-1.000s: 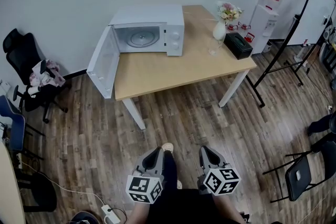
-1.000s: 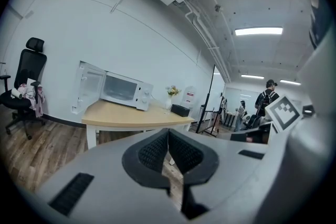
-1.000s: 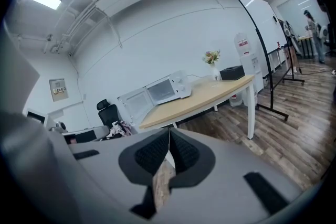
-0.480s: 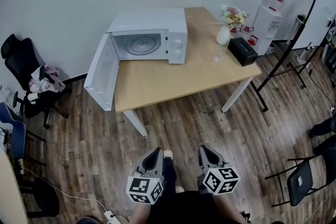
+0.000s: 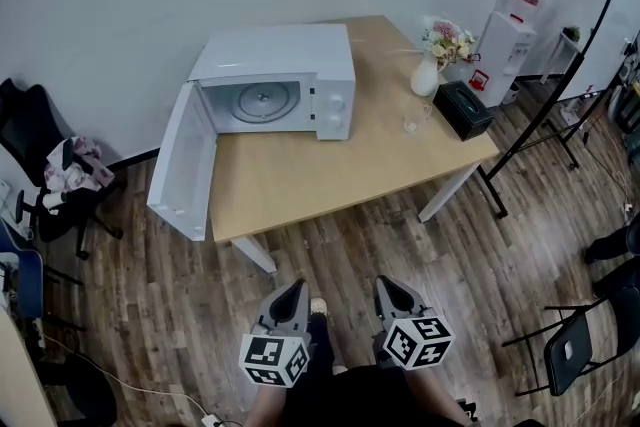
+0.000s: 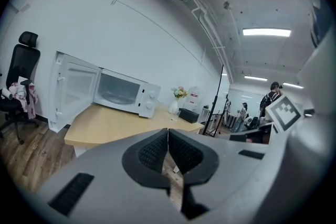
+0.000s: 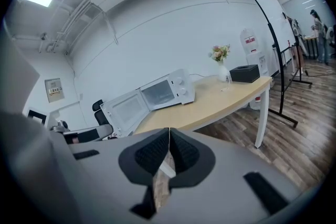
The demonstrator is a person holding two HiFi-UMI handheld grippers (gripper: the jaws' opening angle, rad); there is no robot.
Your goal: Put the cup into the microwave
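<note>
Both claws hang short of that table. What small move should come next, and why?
Likely a step toward the table, carrying the right claw nearer the cup. The clear cup stands by the vase, far beyond both the right claw and the left claw, which are shut and empty. The microwave door is already open, so nothing needs doing there first.

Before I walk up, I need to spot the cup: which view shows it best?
The head view: the cup stands in the open on the table, before the vase, right of the microwave. The left gripper view gives only a glint beside the vase; in the right gripper view it is too small to tell.
</note>
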